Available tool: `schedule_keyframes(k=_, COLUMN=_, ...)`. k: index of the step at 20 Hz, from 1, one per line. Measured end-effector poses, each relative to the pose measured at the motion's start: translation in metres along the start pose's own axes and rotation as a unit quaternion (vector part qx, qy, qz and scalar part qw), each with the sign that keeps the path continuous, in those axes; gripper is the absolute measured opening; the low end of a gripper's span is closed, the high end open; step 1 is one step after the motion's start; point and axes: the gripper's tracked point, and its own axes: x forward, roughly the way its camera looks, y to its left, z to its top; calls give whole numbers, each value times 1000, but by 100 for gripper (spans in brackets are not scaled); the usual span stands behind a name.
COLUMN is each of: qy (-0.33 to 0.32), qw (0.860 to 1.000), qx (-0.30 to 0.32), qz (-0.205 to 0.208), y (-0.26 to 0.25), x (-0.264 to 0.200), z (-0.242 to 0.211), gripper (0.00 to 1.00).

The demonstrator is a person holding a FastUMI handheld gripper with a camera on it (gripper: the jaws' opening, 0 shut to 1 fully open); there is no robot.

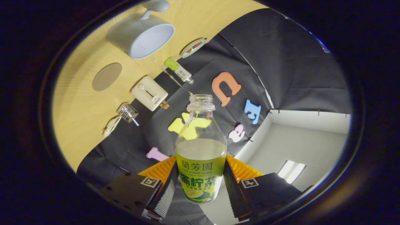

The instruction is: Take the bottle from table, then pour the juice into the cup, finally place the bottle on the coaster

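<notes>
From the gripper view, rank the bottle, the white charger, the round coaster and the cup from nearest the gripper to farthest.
1. Bottle: clamped between the fingers of the gripper, cap off.
2. White charger: on the table, beyond the bottle's neck, at the cloth's edge.
3. Round coaster: flat on the table, just past the charger.
4. Cup: farthest, beyond the coaster, its opening facing the camera.
</notes>
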Motion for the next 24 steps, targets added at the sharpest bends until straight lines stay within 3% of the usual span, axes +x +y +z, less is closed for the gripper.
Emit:
schedule_keyframes(k=4, qy=-4, qw=999, qx=-21, qz=-24, y=-12, x=3, z=-1, gripper=79)
schedule_keyframes(k=8, qy=-3, qw=1000, qx=-7, qz=-16, y=-13, x=1, z=1, gripper=80)
schedule_keyframes(k=12, qy=10, qw=997, qx=67, qz=29, y=-1, x=-1, z=1, gripper=80)
schedule_keyframes(k=16, qy=40, qw=983, qx=164, qz=69, y=9, x=-5, z=-5, gripper=80)
schedule_keyframes(k=19, qy=74, qw=949, qx=278, qz=129, y=28, x=-7, z=-7, gripper=80)
schedule_keyframes(k=21, qy=102, qw=911, qx=365, qz=162, y=33, x=-6, z=-9, gripper=80)
schedule_keyframes(k=24, qy=151, qw=850, qx=477, qz=168, y=28, x=-2, z=-20, gripper=80)
